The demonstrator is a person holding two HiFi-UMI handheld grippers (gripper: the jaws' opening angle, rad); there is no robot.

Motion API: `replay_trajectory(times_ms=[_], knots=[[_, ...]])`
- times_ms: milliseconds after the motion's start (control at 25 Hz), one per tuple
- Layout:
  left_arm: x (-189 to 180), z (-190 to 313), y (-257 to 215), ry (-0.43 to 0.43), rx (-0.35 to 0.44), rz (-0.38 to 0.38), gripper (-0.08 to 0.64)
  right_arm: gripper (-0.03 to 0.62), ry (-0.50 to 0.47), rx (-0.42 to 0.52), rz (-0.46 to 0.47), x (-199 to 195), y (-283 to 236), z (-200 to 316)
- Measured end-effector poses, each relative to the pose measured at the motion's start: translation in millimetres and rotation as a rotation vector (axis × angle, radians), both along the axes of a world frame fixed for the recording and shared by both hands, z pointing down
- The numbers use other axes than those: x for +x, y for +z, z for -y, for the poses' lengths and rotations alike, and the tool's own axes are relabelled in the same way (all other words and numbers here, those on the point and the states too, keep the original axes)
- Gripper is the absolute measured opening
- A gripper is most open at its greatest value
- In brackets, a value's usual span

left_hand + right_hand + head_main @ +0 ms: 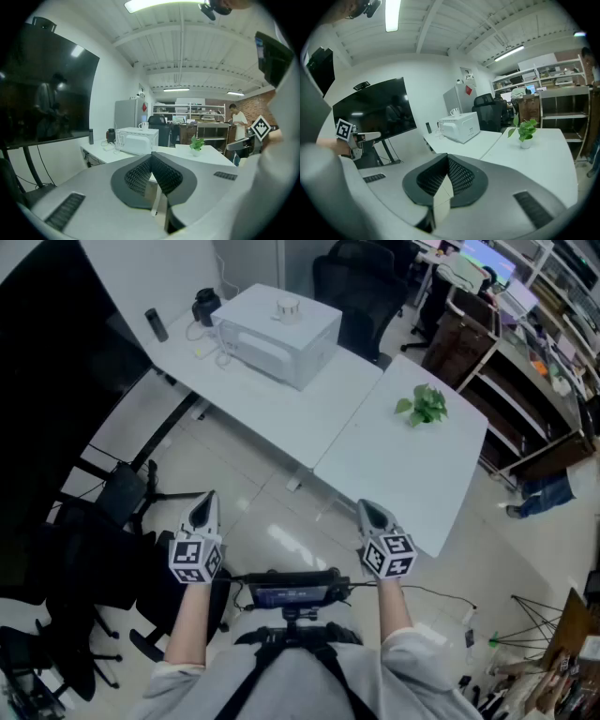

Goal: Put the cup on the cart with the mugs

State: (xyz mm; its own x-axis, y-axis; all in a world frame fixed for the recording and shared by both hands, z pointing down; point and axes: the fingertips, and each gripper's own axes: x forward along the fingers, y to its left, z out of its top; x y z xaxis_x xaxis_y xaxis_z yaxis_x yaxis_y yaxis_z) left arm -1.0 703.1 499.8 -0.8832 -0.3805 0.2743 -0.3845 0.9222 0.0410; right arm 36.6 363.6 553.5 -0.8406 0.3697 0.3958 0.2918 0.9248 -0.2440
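Observation:
A white cup point(288, 307) stands on top of a white microwave point(277, 334) at the far end of the left white table point(272, 409). The cup point(144, 125) and the microwave point(137, 139) also show in the left gripper view, and the right gripper view has the cup point(454, 111) on the microwave point(460, 126) too. My left gripper point(203, 498) and right gripper point(367, 506) are held side by side over the floor, well short of the tables. Both are shut with nothing between the jaws, the left gripper point(151, 156) and the right gripper point(447, 157) alike. I see no cart with mugs.
A small potted plant point(422, 405) sits on the right white table point(403, 465). A black bottle point(156, 324) and a dark jug point(205, 304) stand beside the microwave. A large black screen point(37, 381) and black chairs point(84, 568) are at the left; shelving point(487, 343) at the right.

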Motion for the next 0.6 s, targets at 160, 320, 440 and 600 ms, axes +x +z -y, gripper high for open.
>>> replay_trajectory(times_ms=[160, 320, 440, 600], knots=[[-1.8, -10.7, 4.3, 0.018, -0.008, -0.02, 0.0, 0.006, 0.017, -0.003, 0.004, -6.8, -1.5, -11.9], [-8.2, -20.7, 7.3, 0.042, 0.009, -0.036, 0.0, 0.006, 0.011, -0.019, 0.016, -19.3, -7.6, -32.5], [-15.9, -24.8, 5.0, 0.07, 0.025, -0.033, 0.0, 0.006, 0.003, -0.011, 0.036, -31.4, -15.5, -44.5], [-29.0, -24.9, -3.2, 0.117, 0.031, -0.023, 0.0, 0.006, -0.011, -0.002, 0.071, -52.2, -29.1, -54.4]])
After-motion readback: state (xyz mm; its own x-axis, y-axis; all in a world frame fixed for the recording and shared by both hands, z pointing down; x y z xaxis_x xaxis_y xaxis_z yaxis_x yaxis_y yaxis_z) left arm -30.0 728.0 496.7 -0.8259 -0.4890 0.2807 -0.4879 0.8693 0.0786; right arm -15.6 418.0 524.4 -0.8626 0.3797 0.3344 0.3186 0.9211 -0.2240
